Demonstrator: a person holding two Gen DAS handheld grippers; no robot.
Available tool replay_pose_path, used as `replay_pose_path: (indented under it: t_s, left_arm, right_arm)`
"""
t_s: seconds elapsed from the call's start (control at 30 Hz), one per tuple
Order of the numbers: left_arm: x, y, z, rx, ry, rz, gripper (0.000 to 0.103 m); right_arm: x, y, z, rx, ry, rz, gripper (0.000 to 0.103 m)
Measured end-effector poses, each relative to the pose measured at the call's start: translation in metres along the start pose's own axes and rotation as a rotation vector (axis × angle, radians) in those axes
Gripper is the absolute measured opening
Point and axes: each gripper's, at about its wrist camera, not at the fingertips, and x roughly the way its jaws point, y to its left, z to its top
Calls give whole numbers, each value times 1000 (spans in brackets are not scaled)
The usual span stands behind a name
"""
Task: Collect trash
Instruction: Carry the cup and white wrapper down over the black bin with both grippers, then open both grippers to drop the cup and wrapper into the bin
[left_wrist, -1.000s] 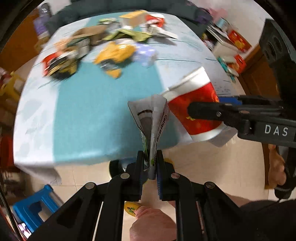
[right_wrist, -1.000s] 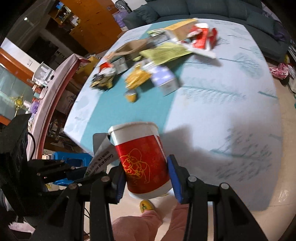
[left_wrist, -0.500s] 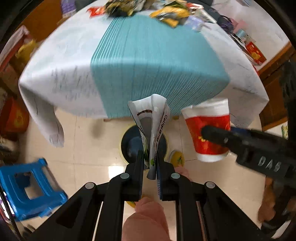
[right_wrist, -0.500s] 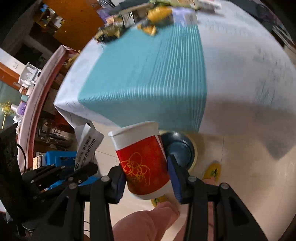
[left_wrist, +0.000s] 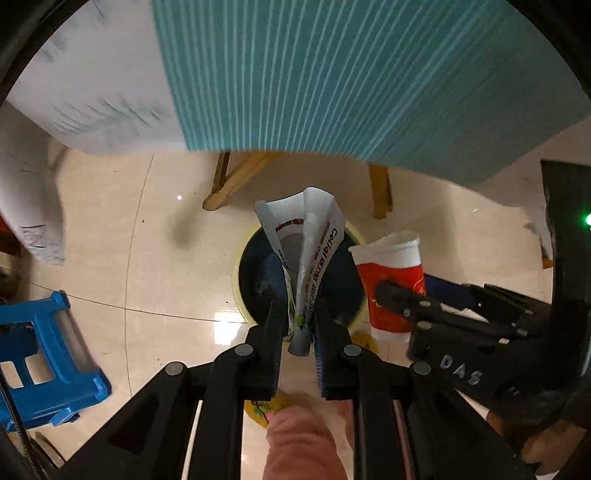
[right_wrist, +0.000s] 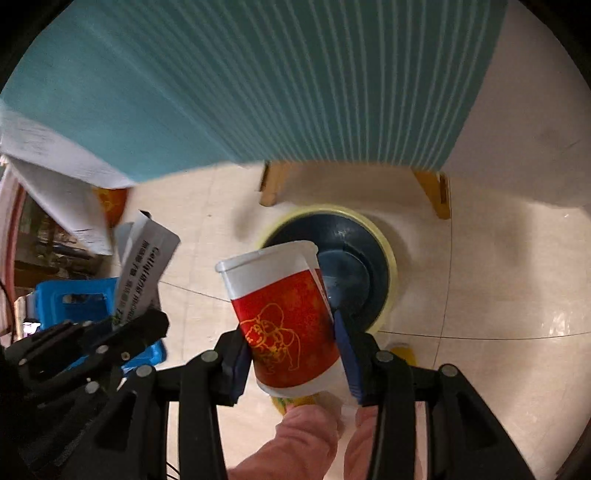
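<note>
Left wrist view showed our left gripper (left_wrist: 300, 321) with a folded paper wrapper (left_wrist: 308, 254) between its narrow jaws, which were just beginning to ease apart; the wrapper stood upright with its flared end over the dark mouth of the yellow-rimmed trash bin (left_wrist: 255, 291) on the floor. Beside it, our right gripper (right_wrist: 291, 365) pinched a red paper cup (right_wrist: 284, 317) across its lower body, the blue pads pressed on both sides, the cup tilted with its white rim leaning toward the bin's opening. Beyond the tools we saw pale floor tiles, the wooden table legs (left_wrist: 236, 177), the hanging edge of the teal tablecloth (left_wrist: 332, 74) and a blue stool (left_wrist: 40, 354) off to the left. A second earlier both views had looked across the tabletop at the heap of remaining litter, with wrapper and cup held out over the near edge; half a second earlier the bin had only come into sight below the table edge. By this moment both hands had dropped steeply, the tabletop had slid out of view, and the bin sat directly beneath both pieces. We judged the carry finished and the drop beginning: the wrapper looked lined up to fall in, while the cup hung nearer the bin's near rim and might have clipped it.
</note>
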Motion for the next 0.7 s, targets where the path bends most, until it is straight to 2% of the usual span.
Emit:
replay_pose_path:
  t_s: [0.03, 0.13, 0.23, 0.27, 0.3, 0.33, 0.4, 0.47, 0.57, 0.7]
  left_arm:
    - [13, 0, 0, -5, -2, 3, 12]
    - [40, 3, 4, -15, -15, 3, 23]
    - [57, 3, 6, -15, -28, 8, 39]
    - [64, 2, 7, -9, -27, 15, 54]
    - [68, 2, 8, -5, -32, 22, 70]
    - [70, 2, 7, -2, -43, 28, 74]
    - [72, -1, 6, 10, -67, 43, 82]
    - [73, -3, 4, 9, -68, 56, 88]
    - [74, -1, 7, 4, -71, 63, 89]
    - [56, -9, 8, 10, -82, 74, 89]
  right_arm:
    - [15, -2, 1, -3, 0, -7, 43]
    - [49, -6, 3, -23, 2, -19, 46]
    - [83, -14, 5, -35, 24, -3, 46]
    - [92, -17, 6, -35, 41, 15, 46]
    - [101, -17, 6, -38, 49, 13, 50]
    - [107, -17, 6, -48, 49, -4, 55]
    - [114, -16, 8, -69, 34, -20, 70]
    - [114, -15, 9, -89, 21, -25, 71]
    - [110, -17, 12, -108, 19, -36, 71]
    - [96, -22, 11, -111, 6, -52, 71]
